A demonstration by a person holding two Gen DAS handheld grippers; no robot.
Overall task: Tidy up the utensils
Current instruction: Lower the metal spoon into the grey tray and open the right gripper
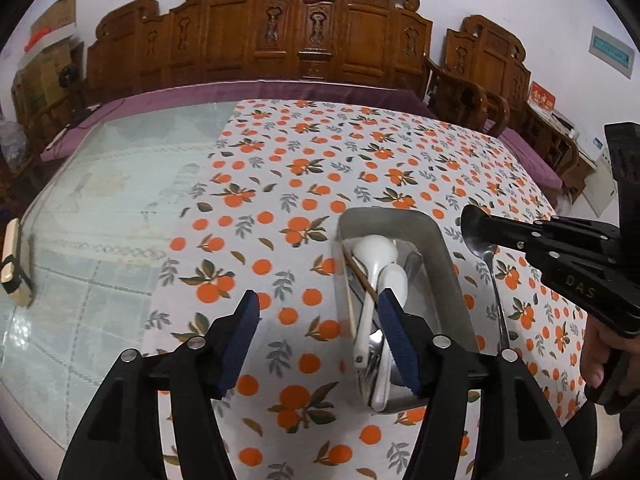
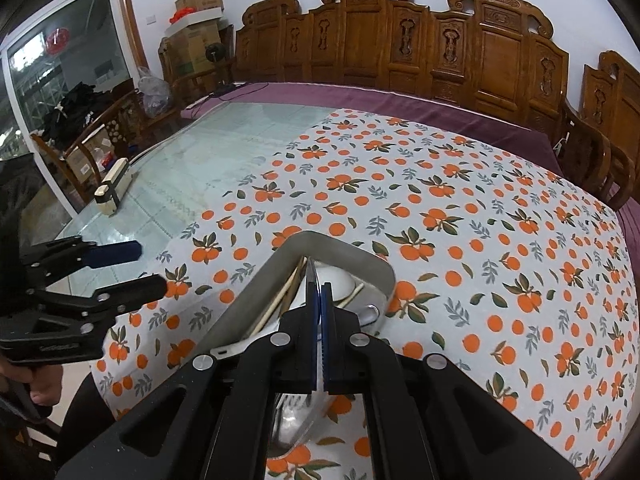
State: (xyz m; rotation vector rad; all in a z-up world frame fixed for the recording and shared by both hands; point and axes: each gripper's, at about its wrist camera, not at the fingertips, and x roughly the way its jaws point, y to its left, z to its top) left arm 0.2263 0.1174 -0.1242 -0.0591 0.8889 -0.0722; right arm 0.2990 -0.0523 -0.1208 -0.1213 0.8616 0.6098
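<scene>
tablecloth [image 1: 304, 168] under both grippers | metal tray [image 1: 448, 264] just ahead of left gripper [image 1: 320, 312], jaws wide, empty | tray holds white spoons [image 1: 378, 254], chopsticks [image 1: 362, 280] | right gripper [image 2: 319, 284] clamps steel spoon [image 1: 490, 264] beside tray; apparently last piece left

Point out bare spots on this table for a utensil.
Free: orange-print cloth left of the tray up to the glass tabletop, and beyond the tray. The glass shows only a cream box at its edge. Crowded: the tray, and its right side, where the right gripper holds a metal spoon.
</scene>
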